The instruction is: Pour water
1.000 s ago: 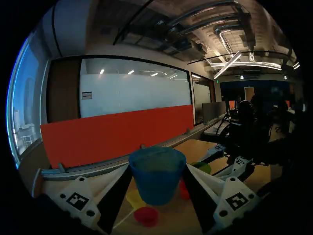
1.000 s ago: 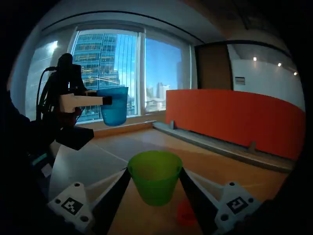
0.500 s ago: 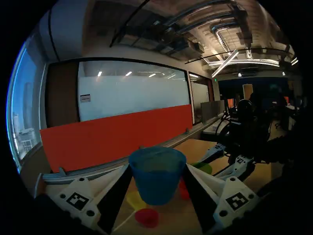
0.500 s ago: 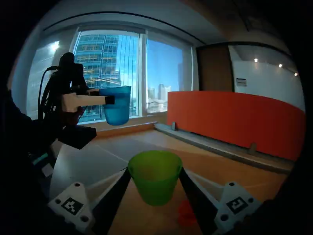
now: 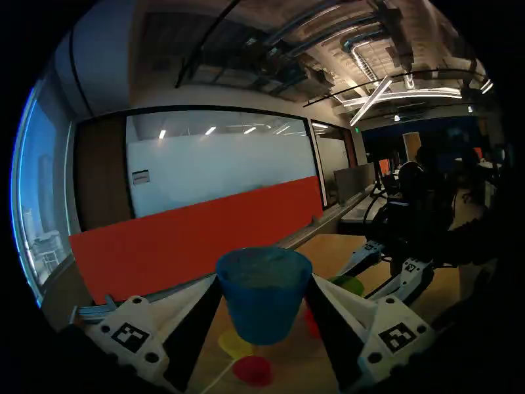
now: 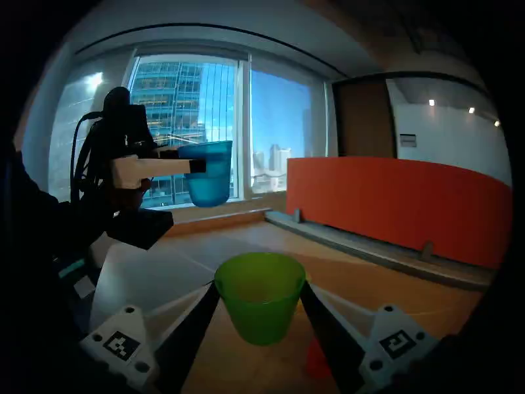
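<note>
The biggest risk is a pour that misses. The left tongs are clamped on the blue cup, which is upright and held high. Seen from the right gripper view, it hangs up and to the left, well apart from the right tongs. Those are clenched on the green cup, upright and lower down. Tipping before the blue rim stands over the green mouth would likely send the water onto the worktop. I cannot tell how full the blue cup is.

A lesser risk is slip. Both cups look smooth and tapered and are pinched only at the sides, so a quick tilt could let the blue one rotate or drop out. Too hard a squeeze might buckle a thin wall and slop water over the rim.

Least of all, a careless low sweep of the left tongs could knock the loose pieces lying below them.

The room is a large office with exposed ceiling pipes. A tall window lies ahead and left of the right tongs, and a long orange partition runs beyond both pairs. The worktop is pale wood, flat and bare under the right tongs. Under the left tongs lie a yellow cup and, nearer, a red cup.
</note>
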The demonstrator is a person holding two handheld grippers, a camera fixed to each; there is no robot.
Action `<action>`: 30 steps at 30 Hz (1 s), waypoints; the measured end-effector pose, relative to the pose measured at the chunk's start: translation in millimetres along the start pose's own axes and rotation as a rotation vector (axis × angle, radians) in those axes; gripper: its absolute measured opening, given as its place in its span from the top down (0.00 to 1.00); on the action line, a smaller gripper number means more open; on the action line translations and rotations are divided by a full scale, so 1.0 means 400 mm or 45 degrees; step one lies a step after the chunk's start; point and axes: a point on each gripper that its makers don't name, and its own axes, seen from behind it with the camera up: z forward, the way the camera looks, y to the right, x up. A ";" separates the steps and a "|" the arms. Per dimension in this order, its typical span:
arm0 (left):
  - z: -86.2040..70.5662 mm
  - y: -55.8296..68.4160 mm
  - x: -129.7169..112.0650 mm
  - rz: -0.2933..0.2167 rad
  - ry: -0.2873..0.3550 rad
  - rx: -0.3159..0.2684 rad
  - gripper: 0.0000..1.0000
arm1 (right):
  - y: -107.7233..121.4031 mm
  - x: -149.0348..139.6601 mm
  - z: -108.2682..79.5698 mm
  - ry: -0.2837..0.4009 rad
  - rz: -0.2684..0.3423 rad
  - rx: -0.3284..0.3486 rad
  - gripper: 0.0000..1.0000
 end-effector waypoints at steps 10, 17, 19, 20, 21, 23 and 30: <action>0.005 0.009 0.026 0.105 0.005 0.012 0.15 | -0.041 0.011 0.002 0.012 -0.012 0.040 0.09; 0.008 0.010 0.036 0.194 -0.004 0.031 0.15 | -0.061 0.011 0.008 0.016 -0.008 0.064 0.09; 0.008 0.010 0.038 0.216 -0.008 0.038 0.15 | -0.068 0.011 0.009 0.016 -0.009 0.071 0.09; 0.008 0.010 0.038 0.226 -0.009 0.041 0.15 | -0.071 0.011 0.009 0.016 -0.010 0.074 0.09; 0.008 0.010 0.040 0.233 -0.009 0.043 0.15 | -0.074 0.011 0.010 0.017 -0.010 0.077 0.09; 0.008 0.010 0.043 0.247 -0.009 0.046 0.15 | -0.081 0.011 0.011 0.017 -0.011 0.084 0.09; 0.006 0.012 0.052 0.306 -0.008 0.054 0.15 | -0.103 0.007 0.012 0.013 -0.017 0.112 0.09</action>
